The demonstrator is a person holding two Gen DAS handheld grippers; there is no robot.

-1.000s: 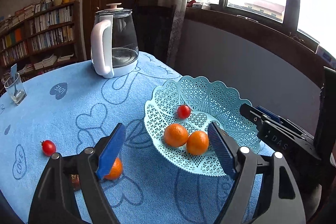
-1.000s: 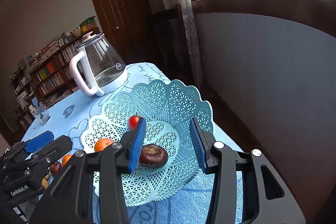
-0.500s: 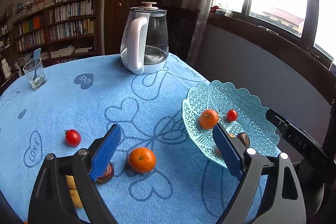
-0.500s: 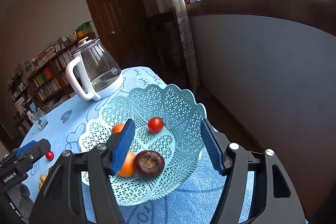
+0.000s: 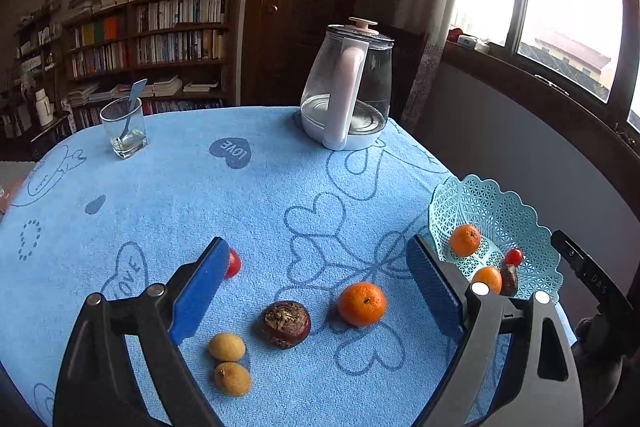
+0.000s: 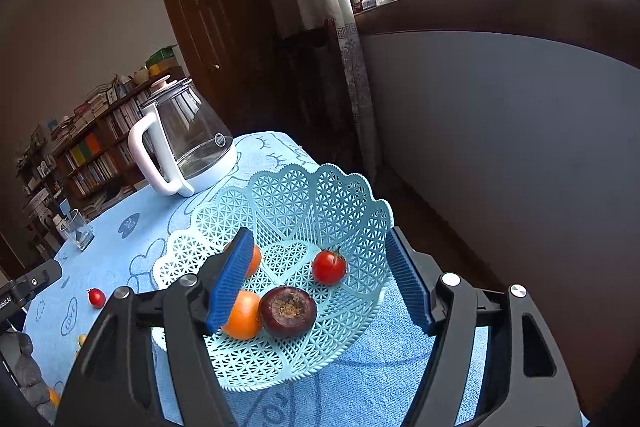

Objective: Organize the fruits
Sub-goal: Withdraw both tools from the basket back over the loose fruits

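My left tool (image 5: 316,291) hangs wide over the table (image 5: 168,195), nothing between its pads. Loose fruit lies just ahead: an orange (image 5: 362,303) at 1 o'clock, a dark chestnut (image 5: 286,323) at 12, two yellow longans (image 5: 226,347) at 10, a tomato (image 5: 233,263) half behind the left pad. The basket (image 5: 516,211) sits at 2 o'clock.

My right tool (image 6: 320,283) stands open over the basket (image 6: 304,195), empty. Below it lie a chestnut (image 6: 287,311), a tomato (image 6: 329,267) and two oranges (image 6: 242,315).
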